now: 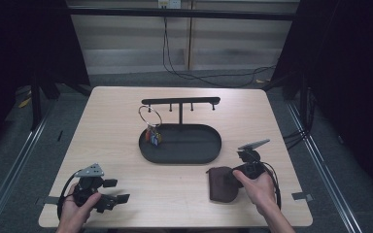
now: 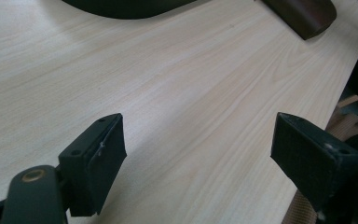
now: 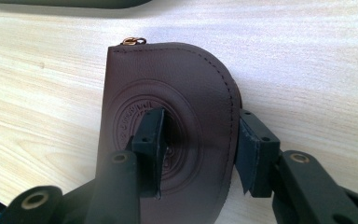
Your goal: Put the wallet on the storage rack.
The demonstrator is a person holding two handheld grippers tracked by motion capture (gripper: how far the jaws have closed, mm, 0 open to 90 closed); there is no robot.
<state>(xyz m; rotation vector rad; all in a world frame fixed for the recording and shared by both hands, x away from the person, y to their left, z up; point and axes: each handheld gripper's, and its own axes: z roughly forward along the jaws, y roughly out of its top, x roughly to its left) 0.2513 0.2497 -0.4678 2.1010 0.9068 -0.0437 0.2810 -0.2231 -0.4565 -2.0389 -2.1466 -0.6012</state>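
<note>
Currently, your right gripper (image 3: 198, 154) half-closed astride brown pouch (image 3: 168, 121), one pad on its face; risk: slippage. Left gripper (image 2: 198, 158) open, empty.

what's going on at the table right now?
A person holds a gripper in each hand at a wooden table. The right gripper is on a brown leather pouch lying flat near the front edge: one jaw sits on the embossed face, the other against the curved edge, so it looks like a grip forming. The left gripper is open over bare table. Behind them stands a black tray with a hook rack; a key ring hangs on it.
</note>
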